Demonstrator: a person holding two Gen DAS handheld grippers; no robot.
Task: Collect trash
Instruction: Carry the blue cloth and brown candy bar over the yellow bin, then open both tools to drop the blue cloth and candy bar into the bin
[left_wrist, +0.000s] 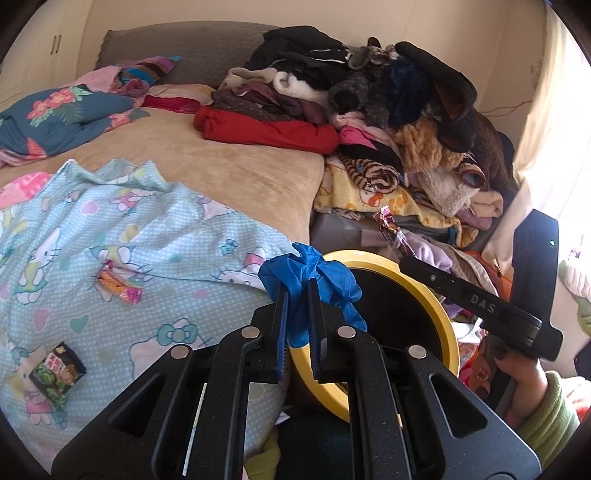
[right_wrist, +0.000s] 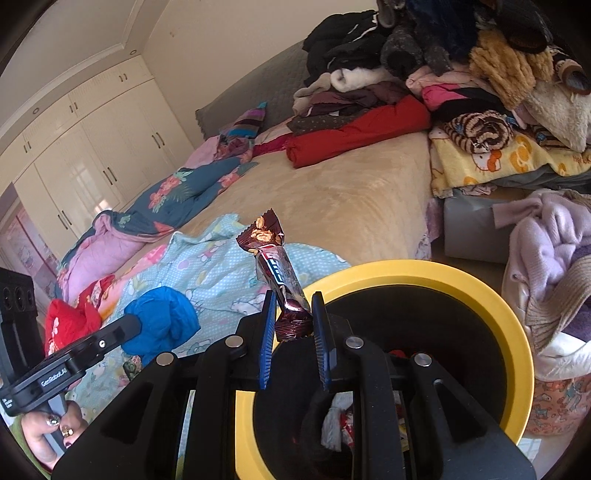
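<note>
From my left wrist view, my left gripper (left_wrist: 298, 295) clamps a blue glove (left_wrist: 314, 273) above the yellow rim of the bin (left_wrist: 441, 306); two wrappers (left_wrist: 120, 286) lie on the bedspread (left_wrist: 110, 229). From my right wrist view, my right gripper (right_wrist: 293, 317) pinches a candy wrapper (right_wrist: 275, 258) at the bin (right_wrist: 509, 310), with white and red scraps (right_wrist: 338, 424) inside.

A crumpled glove (left_wrist: 314, 275) is bright blue. The bin (right_wrist: 491, 295) has a yellow rim and black inside. A candy wrapper (right_wrist: 275, 266) is glossy dark brown with pictured nuts. The bed (left_wrist: 236, 173) is tan; a sheet (left_wrist: 147, 236) is pale blue with white dots and cartoon cats.
</note>
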